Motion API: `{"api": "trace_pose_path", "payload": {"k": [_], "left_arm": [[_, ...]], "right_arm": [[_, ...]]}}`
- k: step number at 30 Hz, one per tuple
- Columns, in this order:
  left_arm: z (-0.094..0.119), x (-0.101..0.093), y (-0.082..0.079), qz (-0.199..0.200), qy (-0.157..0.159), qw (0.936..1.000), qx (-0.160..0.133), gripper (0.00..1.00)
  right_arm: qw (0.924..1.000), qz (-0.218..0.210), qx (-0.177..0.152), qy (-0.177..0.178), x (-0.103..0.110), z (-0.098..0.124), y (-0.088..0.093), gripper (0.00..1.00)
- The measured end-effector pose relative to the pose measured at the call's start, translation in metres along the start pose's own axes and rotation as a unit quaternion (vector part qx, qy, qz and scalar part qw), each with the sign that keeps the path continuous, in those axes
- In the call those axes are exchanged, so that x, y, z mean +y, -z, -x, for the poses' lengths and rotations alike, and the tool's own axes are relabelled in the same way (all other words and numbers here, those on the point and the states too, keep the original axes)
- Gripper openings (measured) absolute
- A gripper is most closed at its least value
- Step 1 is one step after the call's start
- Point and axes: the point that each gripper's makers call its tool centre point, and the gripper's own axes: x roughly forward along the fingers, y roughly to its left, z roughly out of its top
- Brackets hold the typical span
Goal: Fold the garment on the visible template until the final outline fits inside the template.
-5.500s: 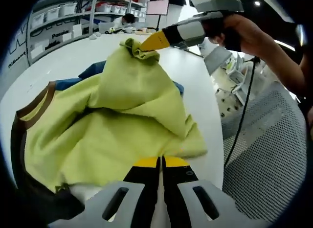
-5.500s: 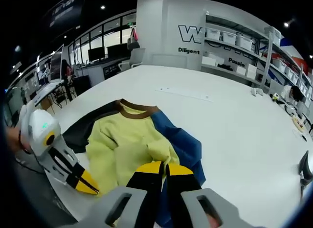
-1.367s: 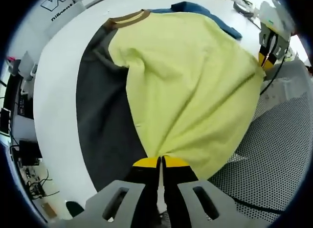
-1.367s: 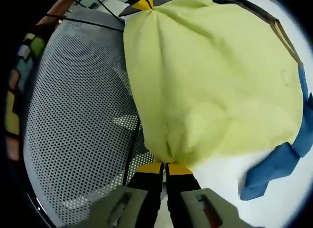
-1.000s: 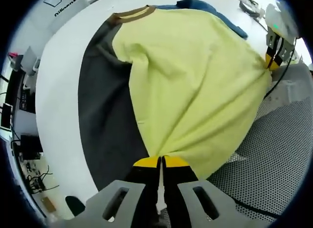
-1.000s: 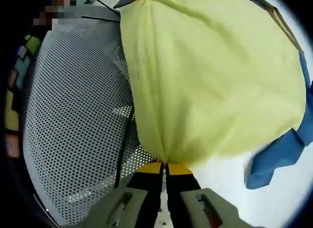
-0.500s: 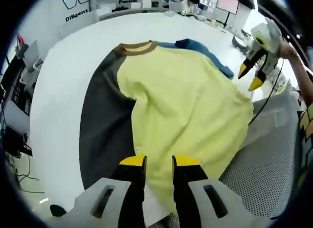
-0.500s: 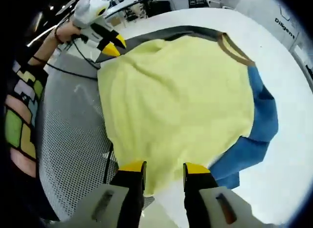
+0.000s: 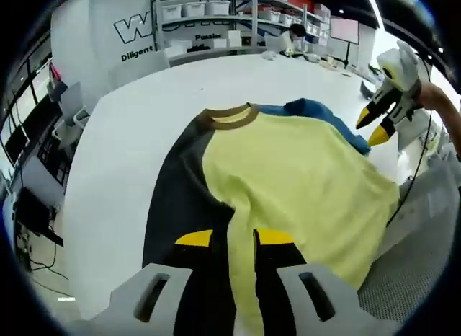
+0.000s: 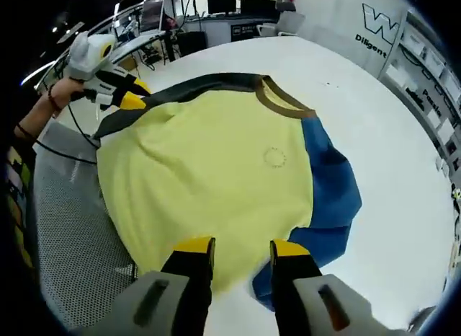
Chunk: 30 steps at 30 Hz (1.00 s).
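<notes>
A shirt point(image 9: 288, 177) lies spread flat on a white worktop point(image 9: 137, 127), yellow body up, brown collar point(image 9: 229, 117) pointing away from the person. One sleeve is dark grey point(image 9: 180, 199), the other blue point(image 10: 331, 184).

Left gripper view: the left gripper point(image 9: 232, 239) hovers over the near hem where grey sleeve meets yellow body, jaws parted with a gap between the yellow tips, nothing in them. The right gripper point(image 9: 374, 125) comes in from the right, held in a hand point(image 9: 432, 98), its yellow tips apart and free of the cloth, near the blue sleeve. This view shows the grey sleeve at full length and a wall of shelves point(image 9: 216, 11) with white bins beyond the worktop.

Right gripper view: the right gripper point(image 10: 241, 248) hangs above the near hem, jaws open and empty. The left gripper point(image 10: 130, 91) shows at upper left in a hand point(image 10: 61, 91), beside the grey sleeve. This view shows the blue sleeve bunched and folded along the body's side, a faint round mark point(image 10: 274, 157) on the chest, and a perforated grey mesh surface point(image 10: 65, 235) beside the worktop edge, onto which the hem overhangs.
</notes>
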Motion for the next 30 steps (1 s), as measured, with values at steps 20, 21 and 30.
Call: {"api": "trace_pose_path", "payload": {"k": [20,21,30], "left_arm": [[-0.062,0.036,-0.029,0.03,-0.039,0.998,-0.039,0.16],[-0.063,0.036,-0.029,0.033,-0.039,0.998,-0.038,0.17],[-0.079,0.033,-0.023,0.061,-0.02,0.9977,-0.023,0.16]], "right_arm": [[0.9896,-0.027,-0.074,0.121,-0.076,-0.031,-0.031,0.26],[0.9889,-0.014,-0.082,0.123,-0.078,-0.033,-0.035,0.25],[0.9893,-0.028,-0.074,0.122,-0.082,-0.047,-0.027,0.19]]}}
